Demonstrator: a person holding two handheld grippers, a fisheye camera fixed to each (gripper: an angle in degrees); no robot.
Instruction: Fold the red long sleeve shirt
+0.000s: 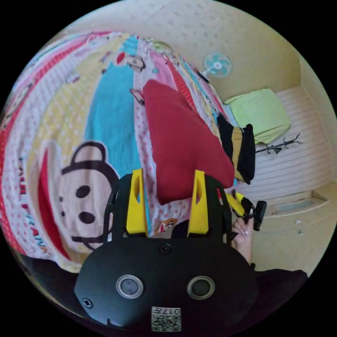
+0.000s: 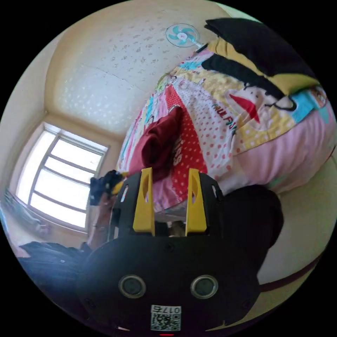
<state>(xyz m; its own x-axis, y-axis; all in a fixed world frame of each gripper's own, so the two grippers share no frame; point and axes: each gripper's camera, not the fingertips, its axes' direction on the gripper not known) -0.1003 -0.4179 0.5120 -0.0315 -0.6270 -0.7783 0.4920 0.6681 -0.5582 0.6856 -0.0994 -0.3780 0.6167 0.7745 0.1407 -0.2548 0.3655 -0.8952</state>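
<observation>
While both jaws stand apart and empty, the left gripper (image 1: 167, 177) hovers just short of the folded red long sleeve shirt (image 1: 184, 144) on the patterned bedspread (image 1: 70, 116) (the right gripper (image 2: 169, 175) likewise); a fan (image 1: 217, 65) stands beyond.

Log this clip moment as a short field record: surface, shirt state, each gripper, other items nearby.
surface: bed with a colourful cartoon-print cover
red shirt: lying on the cover, folded into a compact shape, not held
left gripper: open, near the shirt's closest corner, no cloth between the jaws
right gripper: open, off the shirt, holding nothing
other garment: black and yellow garment at the bed's edge beside the shirt
background: fan; window
</observation>
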